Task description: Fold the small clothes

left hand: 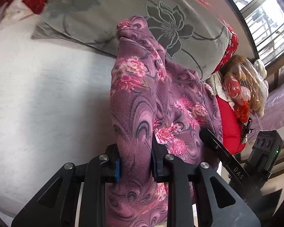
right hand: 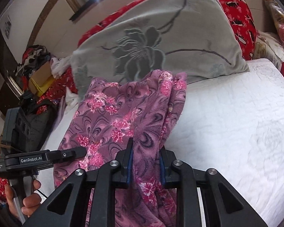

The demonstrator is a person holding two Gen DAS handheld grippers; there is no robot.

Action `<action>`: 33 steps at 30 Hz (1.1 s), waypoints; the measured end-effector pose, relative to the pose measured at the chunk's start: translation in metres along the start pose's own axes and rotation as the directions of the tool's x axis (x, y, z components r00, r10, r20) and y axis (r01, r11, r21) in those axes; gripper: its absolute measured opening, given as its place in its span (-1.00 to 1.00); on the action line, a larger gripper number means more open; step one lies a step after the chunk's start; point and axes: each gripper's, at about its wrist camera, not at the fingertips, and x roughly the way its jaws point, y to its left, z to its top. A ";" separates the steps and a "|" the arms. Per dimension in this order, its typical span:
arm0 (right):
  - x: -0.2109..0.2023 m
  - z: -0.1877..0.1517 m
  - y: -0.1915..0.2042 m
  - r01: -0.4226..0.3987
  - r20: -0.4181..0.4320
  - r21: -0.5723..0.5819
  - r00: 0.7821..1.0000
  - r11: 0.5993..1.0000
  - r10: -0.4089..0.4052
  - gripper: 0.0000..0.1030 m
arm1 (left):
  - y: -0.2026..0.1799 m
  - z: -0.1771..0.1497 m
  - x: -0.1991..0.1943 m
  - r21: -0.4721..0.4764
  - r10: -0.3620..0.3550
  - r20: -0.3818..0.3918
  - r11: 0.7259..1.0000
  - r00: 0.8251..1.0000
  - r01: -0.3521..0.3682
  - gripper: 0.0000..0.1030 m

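A purple fleece garment with pink flowers (left hand: 142, 98) hangs bunched between both grippers above a white bed. My left gripper (left hand: 135, 162) is shut on one edge of it, the cloth pinched between the blue-padded fingers. My right gripper (right hand: 146, 164) is shut on another edge of the same garment (right hand: 123, 121). The right gripper also shows in the left wrist view (left hand: 223, 151) at the right, and the left gripper in the right wrist view (right hand: 47, 157) at the left, held by a hand. The two grippers are close together.
A white quilted bed cover (right hand: 236, 124) lies below. A grey pillow with a dark flower (right hand: 161, 37) leans at the back on red patterned bedding (right hand: 240, 13). A doll in plastic wrap (left hand: 242, 87) sits beside the bed. Piled boxes and clothes (right hand: 37, 70) stand at the left.
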 end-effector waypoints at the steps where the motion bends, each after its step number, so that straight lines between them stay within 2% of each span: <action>1: -0.003 -0.004 0.007 -0.005 0.003 -0.002 1.000 1.000 0.005 -0.58 | 0.004 -0.003 -0.006 0.004 0.005 0.005 1.000 1.000 -0.005 -0.60; 8: -0.002 -0.027 0.044 -0.036 -0.033 -0.020 0.999 0.999 0.036 -0.58 | 0.031 -0.024 -0.033 0.005 0.059 0.018 0.998 0.998 -0.059 -0.59; 15: 0.021 -0.051 0.066 -0.048 -0.122 -0.033 0.992 0.998 0.044 -0.57 | 0.063 -0.047 -0.034 -0.020 0.102 -0.012 0.995 0.995 -0.102 -0.57; 18: 0.040 -0.065 0.065 -0.035 -0.194 -0.036 0.981 0.999 0.028 -0.55 | 0.086 -0.061 -0.021 -0.039 0.142 -0.063 0.989 0.988 -0.145 -0.48; 19: 0.051 -0.074 0.063 -0.011 -0.241 -0.052 0.971 0.999 -0.002 -0.50 | 0.095 -0.065 -0.014 -0.052 0.168 -0.094 0.983 0.981 -0.173 -0.37; 20: 0.060 -0.082 0.060 0.030 -0.284 -0.075 0.958 0.997 -0.050 -0.45 | 0.107 -0.069 -0.011 -0.071 0.164 -0.108 0.983 0.981 -0.172 -0.19; 21: 0.066 -0.088 0.057 0.052 -0.307 -0.090 0.949 0.995 -0.077 -0.36 | 0.115 -0.071 -0.014 -0.094 0.131 -0.101 0.986 0.986 -0.141 -0.16; 22: 0.063 -0.089 0.052 0.040 -0.289 -0.072 0.955 0.997 -0.059 -0.26 | 0.123 -0.072 -0.022 -0.130 0.091 -0.090 0.986 0.992 -0.102 -0.17; 23: 0.059 -0.086 0.048 0.032 -0.277 -0.049 0.960 0.998 -0.045 -0.21 | 0.126 -0.071 -0.028 -0.142 0.082 -0.077 0.985 0.994 -0.093 -0.17; 26: 0.047 -0.070 0.041 0.061 -0.222 -0.018 0.973 0.998 -0.064 -0.15 | 0.120 -0.060 -0.049 -0.111 0.076 0.011 0.991 0.997 -0.074 -0.20; 30: 0.051 -0.039 0.059 0.039 -0.125 -0.094 0.991 0.995 -0.051 -0.15 | 0.093 -0.032 -0.041 -0.024 0.103 0.061 0.994 0.993 -0.102 -0.19; 32: 0.063 -0.028 0.070 0.017 -0.112 -0.145 0.993 0.989 -0.034 -0.22 | 0.083 -0.013 -0.020 0.021 0.139 0.058 0.990 0.989 -0.141 -0.19; 33: 0.073 -0.024 0.077 0.010 -0.109 -0.177 0.994 0.984 -0.030 -0.22 | 0.078 -0.005 -0.007 0.043 0.180 0.060 0.982 0.982 -0.182 -0.17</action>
